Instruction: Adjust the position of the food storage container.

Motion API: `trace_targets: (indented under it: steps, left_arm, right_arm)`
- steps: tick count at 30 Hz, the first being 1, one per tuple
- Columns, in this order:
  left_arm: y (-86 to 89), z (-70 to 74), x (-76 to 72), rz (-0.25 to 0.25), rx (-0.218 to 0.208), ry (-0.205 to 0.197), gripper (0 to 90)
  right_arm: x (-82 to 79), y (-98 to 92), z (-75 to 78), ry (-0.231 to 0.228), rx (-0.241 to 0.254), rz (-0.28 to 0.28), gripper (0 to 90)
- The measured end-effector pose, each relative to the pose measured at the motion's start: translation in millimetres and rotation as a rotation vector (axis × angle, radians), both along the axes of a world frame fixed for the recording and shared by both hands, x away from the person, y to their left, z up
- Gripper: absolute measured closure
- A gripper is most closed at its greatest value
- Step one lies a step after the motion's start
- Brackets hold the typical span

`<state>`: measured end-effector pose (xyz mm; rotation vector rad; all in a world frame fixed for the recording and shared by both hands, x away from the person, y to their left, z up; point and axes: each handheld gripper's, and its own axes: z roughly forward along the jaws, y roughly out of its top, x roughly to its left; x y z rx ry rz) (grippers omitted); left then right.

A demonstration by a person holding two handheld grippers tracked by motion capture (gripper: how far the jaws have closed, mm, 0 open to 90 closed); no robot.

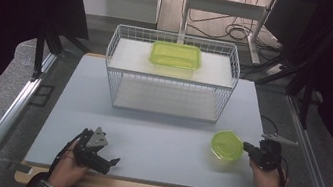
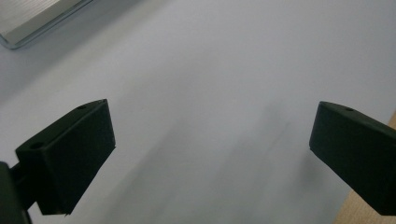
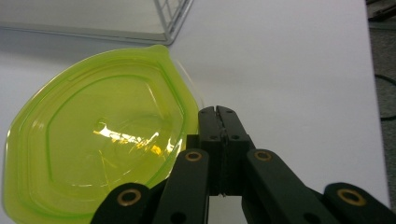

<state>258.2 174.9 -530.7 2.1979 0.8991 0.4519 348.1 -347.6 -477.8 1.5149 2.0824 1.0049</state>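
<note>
Wire rack (image 1: 170,74) at the table's (image 1: 147,136) far side. Green container (image 1: 226,145) lies front right; right gripper (image 3: 218,111), jaws pressed together, sits beside its rim. Left gripper (image 2: 210,140), jaws spread, hovers front left.

Small container (image 1: 226,145): translucent lime-green plastic, rounded many-sided outline with one small pointed tab on its rim. Lid is on, stepped concentric ridges on top, glare across the middle; contents can't be made out. Sits flat and upright on the pale grey table mat (image 1: 156,142), right of centre, near the front edge, well apart from the white wire rack (image 1: 172,76) and just in front of its right corner. Right gripper (image 3: 218,112) is at its right rim, jaws pressed together, tips just beside the rim edge; contact can't be confirmed. A larger rectangular green container (image 1: 176,55) of the same plastic lies flat on the rack's top shelf.
</note>
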Motion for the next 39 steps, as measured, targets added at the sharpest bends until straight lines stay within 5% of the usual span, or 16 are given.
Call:
trace_targets:
  steps: [39]
  left_arm:
    - [-2.2, -0.5, 0.2, -0.004, 0.005, -0.001, 0.1]
  right_arm:
    - [-13.6, 72.1, -22.7, 0.130, 0.004, 0.231, 89.0]
